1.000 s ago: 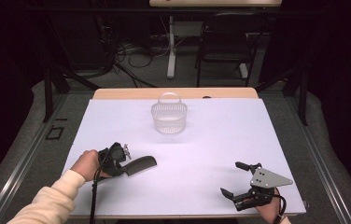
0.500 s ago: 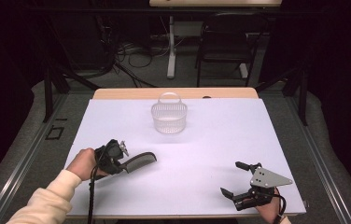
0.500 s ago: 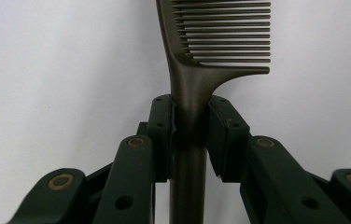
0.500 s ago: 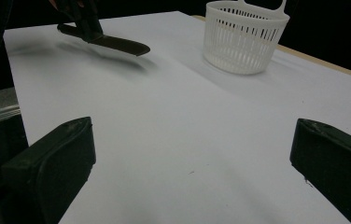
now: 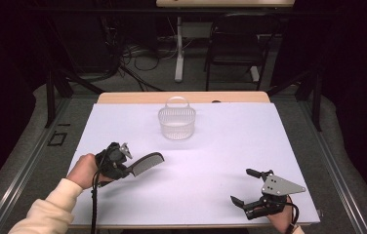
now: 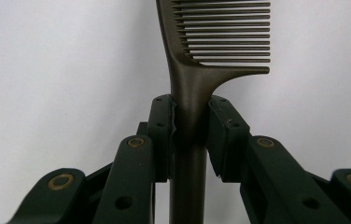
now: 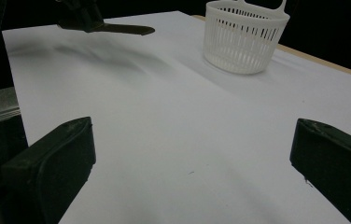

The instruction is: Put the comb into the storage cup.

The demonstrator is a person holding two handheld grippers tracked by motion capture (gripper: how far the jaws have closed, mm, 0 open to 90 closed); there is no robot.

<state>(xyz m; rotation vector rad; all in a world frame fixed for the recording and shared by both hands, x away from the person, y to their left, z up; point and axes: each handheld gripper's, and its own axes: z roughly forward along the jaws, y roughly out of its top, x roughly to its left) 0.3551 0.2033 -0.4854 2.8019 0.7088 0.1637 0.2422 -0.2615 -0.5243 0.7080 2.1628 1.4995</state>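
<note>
I log: high view overhead, facing forward-down on the table (image 5: 279, 146); left gripper view close on the comb (image 6: 197, 70); right gripper view low, sharing the basket (image 7: 244, 37) with the high view.

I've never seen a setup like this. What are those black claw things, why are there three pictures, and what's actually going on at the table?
No robot here: a person sits at a table with a white top and holds a hand tool with two black jaws in each hand. The wide picture comes from a camera above the table. The other two come from small cameras riding on each tool, looking along its jaws. The left gripper is shut on the handle of a dark comb; the close-up shows its jaws pinching the handle. The right gripper waits open near the table's front edge, holding nothing. A white plastic basket stands at the far middle of the table.
</note>
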